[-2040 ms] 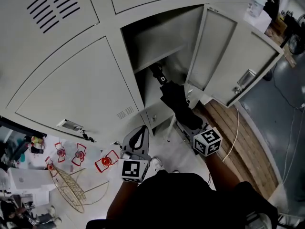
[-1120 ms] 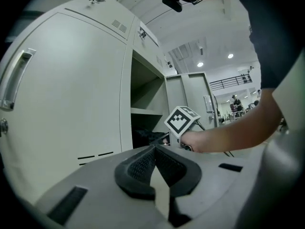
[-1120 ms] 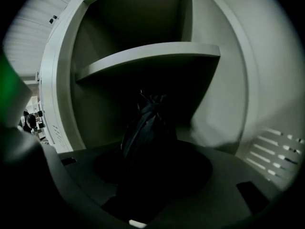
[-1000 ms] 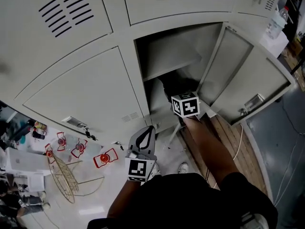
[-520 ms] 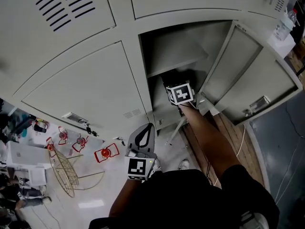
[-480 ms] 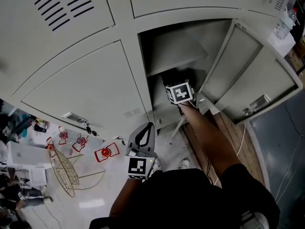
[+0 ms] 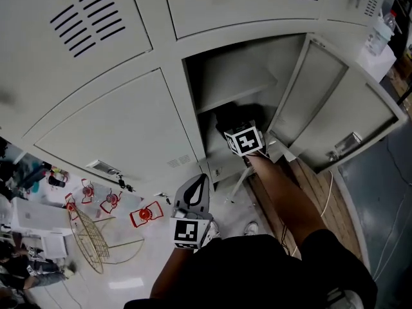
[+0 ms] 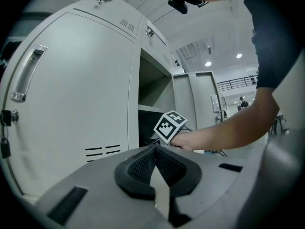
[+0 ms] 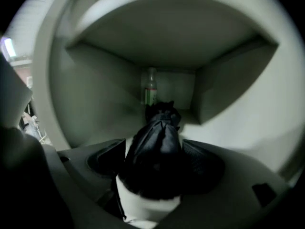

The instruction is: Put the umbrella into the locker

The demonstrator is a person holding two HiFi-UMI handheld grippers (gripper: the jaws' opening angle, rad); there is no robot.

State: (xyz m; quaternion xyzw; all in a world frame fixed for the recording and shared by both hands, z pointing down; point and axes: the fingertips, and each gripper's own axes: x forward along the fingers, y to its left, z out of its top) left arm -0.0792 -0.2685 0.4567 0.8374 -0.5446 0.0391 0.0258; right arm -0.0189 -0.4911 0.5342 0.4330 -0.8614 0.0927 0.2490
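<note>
A wall of grey lockers [image 7: 103,127] faces me, one door [image 7: 335,108] swung open. Nearest, my left hand-held gripper [image 8: 155,149] is clenched and empty. My right hand-held gripper [image 9: 157,159] reaches inside under the shelf [image 7: 235,82], its jaws opening around the black umbrella [image 9: 159,128], which points toward a bottle [image 9: 150,92] at the back. This looks like the release. Next I should draw straight back without snagging the fabric.

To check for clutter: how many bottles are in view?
2. One bottle stands deep in the locker, behind the umbrella; a second bottle stands at the head view's top right. Others may be hidden.
</note>
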